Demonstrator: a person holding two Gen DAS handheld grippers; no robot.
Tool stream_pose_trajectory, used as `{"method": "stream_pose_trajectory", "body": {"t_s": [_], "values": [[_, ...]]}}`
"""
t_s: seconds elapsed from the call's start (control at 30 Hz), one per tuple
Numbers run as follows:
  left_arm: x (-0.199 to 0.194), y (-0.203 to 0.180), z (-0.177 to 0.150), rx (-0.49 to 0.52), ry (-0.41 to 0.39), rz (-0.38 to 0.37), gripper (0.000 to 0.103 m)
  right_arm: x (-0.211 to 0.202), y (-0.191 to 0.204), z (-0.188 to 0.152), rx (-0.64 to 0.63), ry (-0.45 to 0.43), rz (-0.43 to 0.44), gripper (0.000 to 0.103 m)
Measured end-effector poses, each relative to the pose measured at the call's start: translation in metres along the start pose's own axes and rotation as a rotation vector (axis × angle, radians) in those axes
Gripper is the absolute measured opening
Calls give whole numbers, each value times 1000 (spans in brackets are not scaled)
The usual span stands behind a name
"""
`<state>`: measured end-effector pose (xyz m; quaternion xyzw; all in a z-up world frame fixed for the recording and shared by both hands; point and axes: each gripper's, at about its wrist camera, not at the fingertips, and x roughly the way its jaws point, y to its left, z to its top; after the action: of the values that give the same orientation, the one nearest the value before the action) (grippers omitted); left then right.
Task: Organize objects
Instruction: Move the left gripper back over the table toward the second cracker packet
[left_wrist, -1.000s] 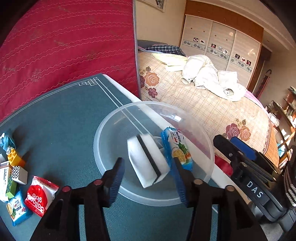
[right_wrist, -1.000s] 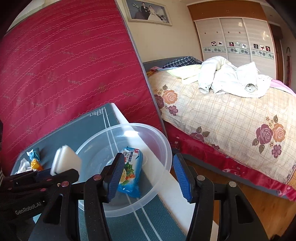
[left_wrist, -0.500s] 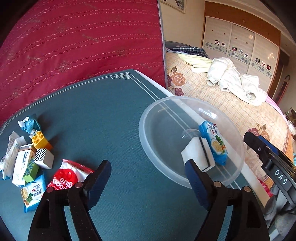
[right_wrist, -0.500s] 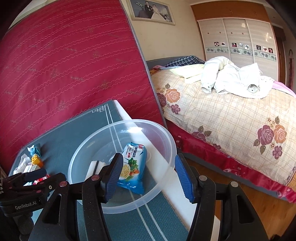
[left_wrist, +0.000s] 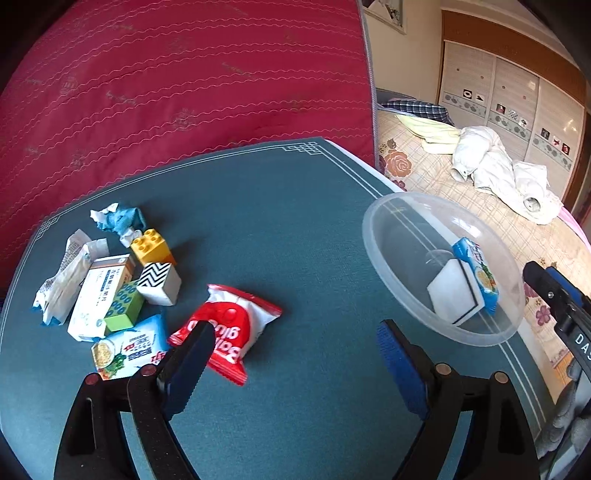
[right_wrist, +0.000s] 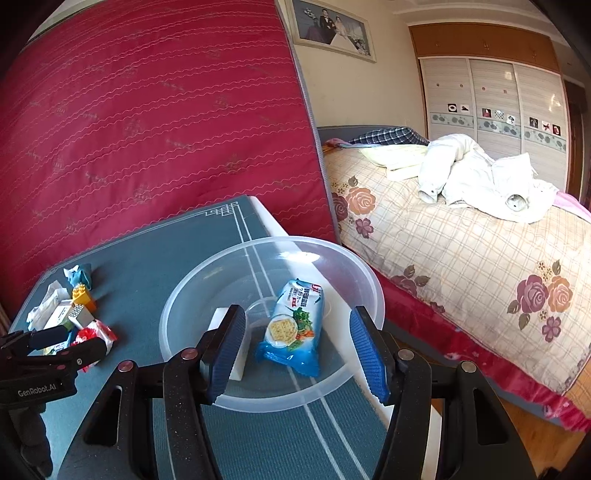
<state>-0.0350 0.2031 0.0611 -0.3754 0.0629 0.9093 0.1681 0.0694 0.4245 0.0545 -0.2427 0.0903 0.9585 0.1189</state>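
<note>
Left wrist view: left gripper (left_wrist: 291, 363) hangs above the table (left_wrist: 288, 221) near its front edge, jaws just spread wide, nothing between them. The red snack bag (left_wrist: 231, 328) lies just ahead of the left finger and looks like the next pick. Judgement: centre the jaws over the bag's middle and close gently, since the bag is puffy and could slip. Further toward the left edge a loose pile crowds it: blue cracker pack (left_wrist: 129, 347), white box (left_wrist: 99, 295), zigzag block (left_wrist: 160, 282), yellow brick (left_wrist: 149, 245), crumpled wrappers (left_wrist: 116, 219).

Right wrist view: right gripper (right_wrist: 297, 350) is poised at the near rim of the clear bowl (right_wrist: 365, 273) by the table's right edge, jaws partly apart, grasping nothing. Inside lie a cracker packet (right_wrist: 293, 328) and a white sponge (right_wrist: 240, 363). The bed (right_wrist: 461, 251) stands beyond.
</note>
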Motion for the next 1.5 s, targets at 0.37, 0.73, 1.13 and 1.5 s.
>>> {"method": "stream_pose_trajectory", "body": {"t_s": [0.37,0.73,1.13,1.5], "values": [[-4,86,-15,-170,8,132,101,-10,32,-8,-71,-8,52,68],[2,141,-24,-246,27,104,102,-15,67,-23,-145,25,126,68],[28,159,-16,-244,57,5,102,-13,97,-34,-185,67,172,68],[21,132,-35,-130,96,-104,102,-4,108,-44,-195,110,176,68]]}}
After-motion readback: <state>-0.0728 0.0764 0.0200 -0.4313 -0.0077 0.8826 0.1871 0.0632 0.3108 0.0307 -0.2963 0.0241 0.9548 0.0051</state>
